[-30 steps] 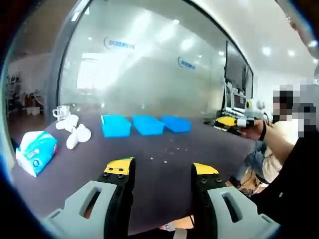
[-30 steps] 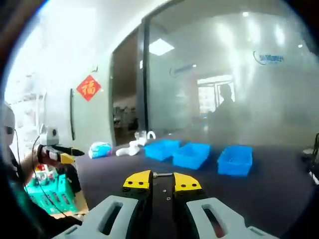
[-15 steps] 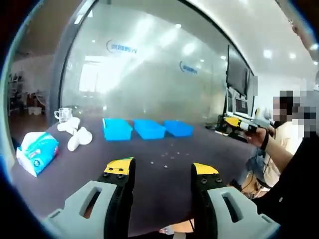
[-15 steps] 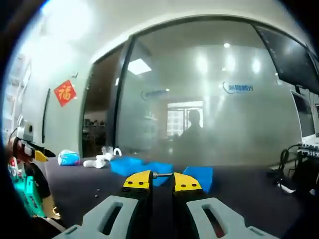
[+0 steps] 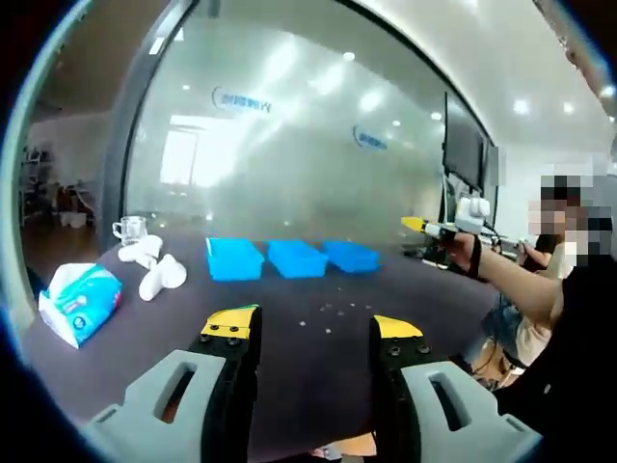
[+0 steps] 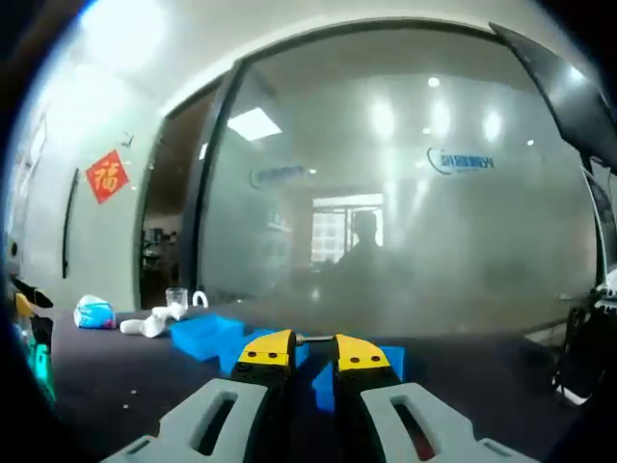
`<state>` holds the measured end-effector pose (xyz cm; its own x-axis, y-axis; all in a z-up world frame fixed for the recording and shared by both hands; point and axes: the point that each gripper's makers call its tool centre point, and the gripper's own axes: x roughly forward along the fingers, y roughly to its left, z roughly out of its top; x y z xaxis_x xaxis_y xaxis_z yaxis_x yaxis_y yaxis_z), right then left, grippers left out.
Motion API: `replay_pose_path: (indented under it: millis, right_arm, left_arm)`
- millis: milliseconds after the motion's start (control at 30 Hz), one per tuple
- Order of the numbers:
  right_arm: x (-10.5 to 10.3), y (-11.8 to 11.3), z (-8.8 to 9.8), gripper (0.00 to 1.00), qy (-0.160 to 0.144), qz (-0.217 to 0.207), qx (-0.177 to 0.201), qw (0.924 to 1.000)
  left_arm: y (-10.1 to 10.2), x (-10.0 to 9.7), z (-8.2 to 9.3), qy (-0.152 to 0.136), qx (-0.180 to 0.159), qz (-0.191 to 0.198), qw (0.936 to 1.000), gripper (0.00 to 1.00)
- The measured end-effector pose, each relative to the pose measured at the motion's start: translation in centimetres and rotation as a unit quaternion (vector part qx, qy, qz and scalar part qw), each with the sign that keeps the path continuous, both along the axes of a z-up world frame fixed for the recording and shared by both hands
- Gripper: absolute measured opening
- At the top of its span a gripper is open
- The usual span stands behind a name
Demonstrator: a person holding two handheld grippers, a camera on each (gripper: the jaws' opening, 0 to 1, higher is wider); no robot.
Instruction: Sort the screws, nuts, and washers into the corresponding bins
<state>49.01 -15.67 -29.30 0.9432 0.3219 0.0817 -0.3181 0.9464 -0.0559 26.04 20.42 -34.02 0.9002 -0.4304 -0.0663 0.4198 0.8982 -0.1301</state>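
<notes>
Your table (image 5: 318, 357) runs ahead of the left gripper (image 5: 313, 333), whose jaws stand wide with nothing between them. Three blue bins (image 5: 294, 258) sit in a row beyond it, well past the jaws; what lies in them you cannot tell. Loose hardware (image 5: 333, 311) is scattered just ahead of those jaws, nearer than the bins. Your right gripper (image 6: 311, 352) is pinched narrow on a screw (image 6: 312, 339), its shaft lying crosswise between the tips, the bins (image 6: 207, 336) straight ahead and low.
</notes>
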Motion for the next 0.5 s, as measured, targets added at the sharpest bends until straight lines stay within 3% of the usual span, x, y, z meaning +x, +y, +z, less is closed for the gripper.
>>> replay_pose_path:
  millis: [133, 500]
  right_arm:
    - [3.3, -0.6, -0.7, 0.12, 0.028, -0.014, 0.019, 0.9993]
    - [9.3, -0.3, -1.6, 0.12, 0.069, -0.039, -0.014, 0.9967]
  left_arm:
    - [0.0, 0.1, -0.1, 0.001, -0.001, 0.0, 1.0, 0.41]
    - [0.5, 0.1, 0.1, -0.001, -0.003, 0.008, 1.0, 0.41]
